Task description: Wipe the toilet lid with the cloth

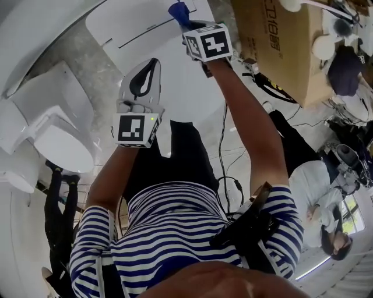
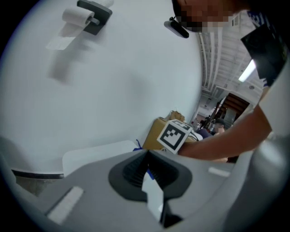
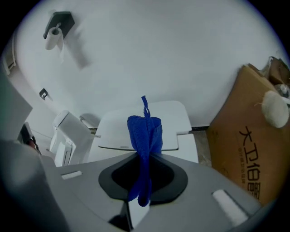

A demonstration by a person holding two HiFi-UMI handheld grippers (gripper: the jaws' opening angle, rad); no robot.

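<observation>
- In the head view, we see the right gripper (image 1: 185,18) reached out over the far end of the toilet lid (image 1: 186,93). Its jaws are clamped on the blue cloth (image 1: 178,10). We cannot tell whether the cloth touches the white surface.
- The left gripper (image 1: 150,65) hovers nearer to us, over the lid's left edge, with its jaws closed on nothing.
- The cube on each gripper carries black-and-white square markers.
- A cardboard box (image 1: 274,52) stands close to the toilet's right side. The dark print along its top edge is too cut off for us to read.
- On the left, a strip of grey floor (image 1: 99,75) separates the toilet from a second white fixture (image 1: 52,122).
- In the left gripper view, the jaws meet with nothing between them. Beyond them is a plain white wall (image 2: 113,90), with a toilet paper holder (image 2: 88,16) high on the left.
- In the right gripper view, the folded cloth is pinched between the jaws and stands up with a small loop on top.
- The lid lies bare on both sides of the cloth.
- On the box's side we read dark Chinese characters followed by "18".
- Only a narrow strip of floor lies between the box and the toilet's right edge.
</observation>
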